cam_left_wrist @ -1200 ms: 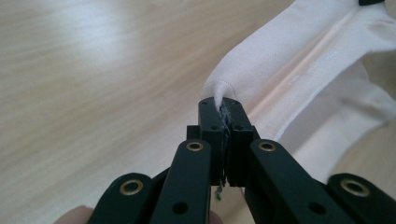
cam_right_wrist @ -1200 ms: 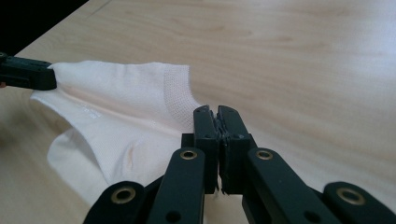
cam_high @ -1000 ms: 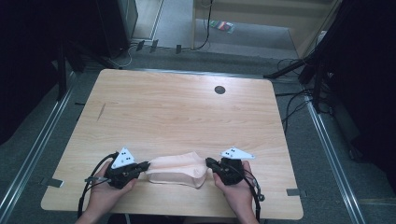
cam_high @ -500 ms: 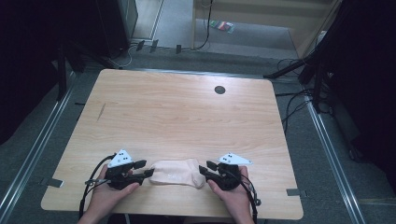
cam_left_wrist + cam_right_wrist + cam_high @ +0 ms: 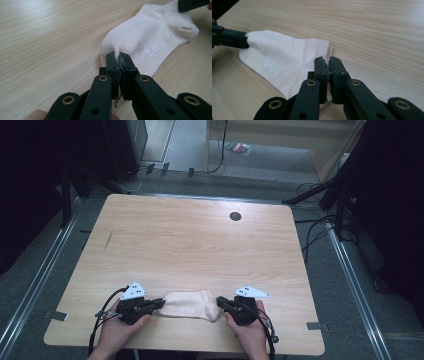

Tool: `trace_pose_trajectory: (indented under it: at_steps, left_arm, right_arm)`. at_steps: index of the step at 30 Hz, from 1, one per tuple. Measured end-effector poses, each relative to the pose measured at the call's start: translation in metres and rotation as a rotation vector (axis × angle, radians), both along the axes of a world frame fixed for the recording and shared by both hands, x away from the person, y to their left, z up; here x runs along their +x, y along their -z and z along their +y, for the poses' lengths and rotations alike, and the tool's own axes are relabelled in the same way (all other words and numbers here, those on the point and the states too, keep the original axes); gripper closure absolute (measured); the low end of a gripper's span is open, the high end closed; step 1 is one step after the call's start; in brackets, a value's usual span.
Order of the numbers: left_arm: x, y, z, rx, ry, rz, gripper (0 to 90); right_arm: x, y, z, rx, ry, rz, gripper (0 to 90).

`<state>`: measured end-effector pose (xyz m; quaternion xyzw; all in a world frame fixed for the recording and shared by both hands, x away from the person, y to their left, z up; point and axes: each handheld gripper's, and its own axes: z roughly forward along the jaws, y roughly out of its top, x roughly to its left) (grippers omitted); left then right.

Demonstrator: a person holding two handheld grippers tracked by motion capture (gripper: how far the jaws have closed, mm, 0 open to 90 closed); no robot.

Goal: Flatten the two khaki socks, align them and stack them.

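A: Work surface: a light wooden table (image 5: 200, 245) with a round cable port (image 5: 235, 216) near its far edge, standing on grey carpet among dark equipment. Where is the workpiece?

B: The sock (image 5: 190, 305) lies flat at the near edge of the table, between the two grippers.

A: Gripper status?

B: The left gripper (image 5: 159, 303) has just been closing; its jaws are now clamped on a pinch of fabric at one end of the sock, visible between the pads in the left gripper view. The right gripper (image 5: 220, 302) has likewise just been closing and pinches the opposite end.

A: Handling properties?

B: Judged as light, soft and limp knit. It will likely sag and stretch between the two holds, and a thin pinch may slip. Recommended hold points: the two ends, gripping both layers at the edge.
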<state>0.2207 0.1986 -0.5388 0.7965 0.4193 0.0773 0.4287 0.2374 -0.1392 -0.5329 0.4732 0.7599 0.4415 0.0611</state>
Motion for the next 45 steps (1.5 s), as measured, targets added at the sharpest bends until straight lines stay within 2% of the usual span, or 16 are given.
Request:
trace_pose_trajectory:
  at_steps: [5,14,17,19,21,22,25,27,28,30,33,36,37,39,41,45]
  left_arm:
    - [-0.002,-0.007,0.007,-0.031,0.001,-0.005,88.8]
    - [-0.003,0.002,-0.005,0.082,0.031,-0.015,86.9]
    - [-0.002,0.005,-0.005,0.102,0.041,-0.019,78.7]
    - [-0.003,0.003,-0.004,0.084,0.036,-0.031,57.1]
    - [-0.003,-0.002,0.003,0.011,0.033,-0.039,52.7]
    - [-0.002,-0.003,0.006,-0.020,0.031,-0.040,51.0]
    - [0.000,-0.012,0.016,-0.151,0.008,-0.051,57.6]
    - [0.003,-0.015,0.015,-0.189,0.004,-0.048,74.7]
    - [0.004,-0.015,0.011,-0.187,0.003,-0.047,74.7]
    - [0.011,-0.012,0.000,-0.144,-0.006,-0.024,80.0]
    - [0.016,-0.001,-0.014,-0.103,0.008,0.016,83.5]
    - [0.015,0.006,-0.021,-0.021,0.002,0.009,84.2]
    - [0.015,0.008,-0.022,-0.003,-0.017,0.004,84.2]
    - [0.013,0.010,-0.023,0.044,-0.023,-0.022,84.7]
    - [0.012,0.011,-0.023,0.069,-0.018,-0.054,85.7]
    - [0.010,0.012,-0.025,0.105,-0.018,-0.089,89.2]
  right_arm:
    - [-0.003,-0.011,-0.001,0.014,-0.009,-0.031,86.2]
    - [0.001,-0.003,-0.002,-0.036,-0.013,-0.003,86.2]
    - [0.003,0.004,-0.002,-0.055,-0.008,0.013,86.2]
    - [0.004,0.007,-0.002,-0.049,-0.008,0.008,77.9]
    - [0.002,0.004,-0.002,-0.036,0.012,-0.023,65.1]
    - [0.000,0.000,-0.002,-0.014,0.025,-0.046,64.8]
    - [-0.007,-0.013,0.001,0.047,0.027,-0.112,70.1]
    - [-0.012,-0.020,0.021,0.106,-0.037,-0.116,80.9]
    - [-0.012,-0.020,0.021,0.106,-0.037,-0.116,80.9]
    - [-0.014,-0.015,0.045,0.111,-0.114,-0.067,85.1]
    - [-0.016,0.002,0.082,0.063,-0.187,-0.039,87.1]
    - [-0.015,0.018,0.108,0.007,-0.233,-0.004,89.5]
    - [-0.015,0.021,0.112,-0.011,-0.237,0.009,90.0]
    - [-0.015,0.024,0.115,0.010,-0.234,0.017,90.0]
    - [-0.015,0.022,0.113,-0.017,-0.240,0.020,90.0]
    - [-0.022,0.024,0.107,-0.006,-0.227,0.008,90.0]
